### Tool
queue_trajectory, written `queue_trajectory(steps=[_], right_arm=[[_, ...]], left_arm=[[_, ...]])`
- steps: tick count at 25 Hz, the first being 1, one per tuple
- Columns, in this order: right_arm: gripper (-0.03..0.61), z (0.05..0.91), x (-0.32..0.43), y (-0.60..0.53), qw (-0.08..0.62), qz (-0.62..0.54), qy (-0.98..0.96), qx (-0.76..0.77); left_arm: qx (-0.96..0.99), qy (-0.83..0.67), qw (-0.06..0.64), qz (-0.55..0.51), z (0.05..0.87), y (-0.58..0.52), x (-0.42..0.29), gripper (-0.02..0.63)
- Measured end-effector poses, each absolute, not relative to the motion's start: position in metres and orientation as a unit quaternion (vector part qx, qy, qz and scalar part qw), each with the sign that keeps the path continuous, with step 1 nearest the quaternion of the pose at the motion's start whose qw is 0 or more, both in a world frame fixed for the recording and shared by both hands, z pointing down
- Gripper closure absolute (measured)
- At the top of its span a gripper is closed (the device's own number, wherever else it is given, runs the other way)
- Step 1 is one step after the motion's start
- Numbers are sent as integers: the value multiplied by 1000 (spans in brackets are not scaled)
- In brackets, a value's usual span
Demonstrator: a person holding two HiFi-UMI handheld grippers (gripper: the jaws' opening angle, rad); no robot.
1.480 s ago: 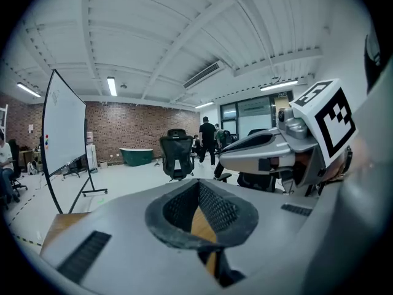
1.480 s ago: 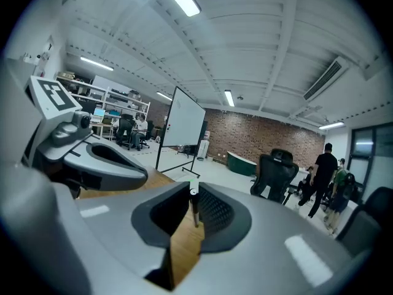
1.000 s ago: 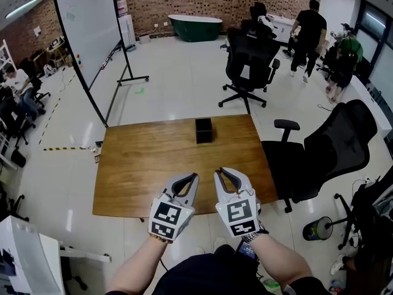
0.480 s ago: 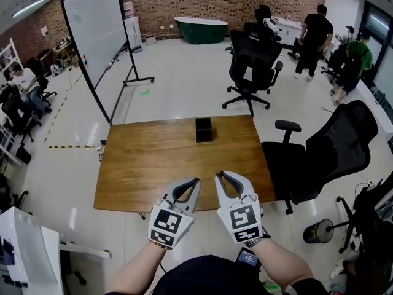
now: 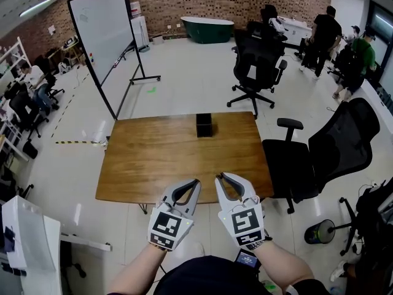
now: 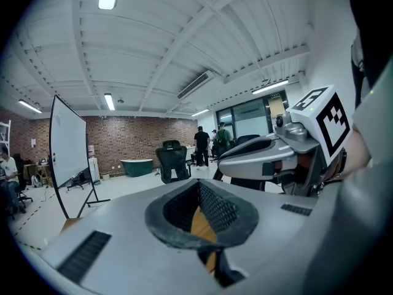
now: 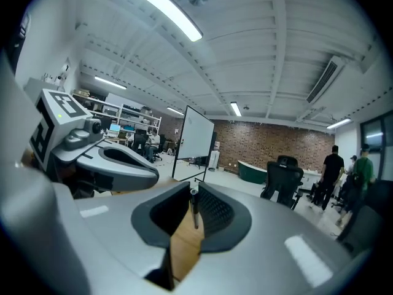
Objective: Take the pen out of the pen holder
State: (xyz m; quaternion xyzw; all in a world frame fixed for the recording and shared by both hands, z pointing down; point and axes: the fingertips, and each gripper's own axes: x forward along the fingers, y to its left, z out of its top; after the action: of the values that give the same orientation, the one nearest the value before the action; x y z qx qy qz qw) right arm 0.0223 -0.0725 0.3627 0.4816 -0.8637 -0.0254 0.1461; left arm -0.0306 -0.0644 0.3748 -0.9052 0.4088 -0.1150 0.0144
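Note:
A black pen holder stands near the far edge of the wooden table. Both grippers hover side by side over the table's near edge, well short of the holder. My right gripper is shut on a thin dark pen, which stands upright between its jaws in the right gripper view. The pen does not show in the head view. My left gripper is shut with its tips together and holds nothing; only a sliver of wood shows through the loop behind its tips.
A black office chair stands at the table's right side and another beyond it. A whiteboard on a stand is at the back left. People stand at the far right. A green tub sits by the brick wall.
Both grippers have drawn back together from the table's surface to its near edge, away from the holder. The jaws look the same. The people at the back have shifted.

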Motion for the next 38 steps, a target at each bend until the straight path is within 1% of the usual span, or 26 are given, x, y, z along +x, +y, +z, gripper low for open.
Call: queue_trajectory(steps=[27,38], right_arm=[[535,353,47,26,130,-35,-882,451],[535,346,47,48,125,-37,-882,452]], left_arm=[[-895,433,27,-108,360,30,-1,609],[-897,428,32,-107,350,53,1,609]])
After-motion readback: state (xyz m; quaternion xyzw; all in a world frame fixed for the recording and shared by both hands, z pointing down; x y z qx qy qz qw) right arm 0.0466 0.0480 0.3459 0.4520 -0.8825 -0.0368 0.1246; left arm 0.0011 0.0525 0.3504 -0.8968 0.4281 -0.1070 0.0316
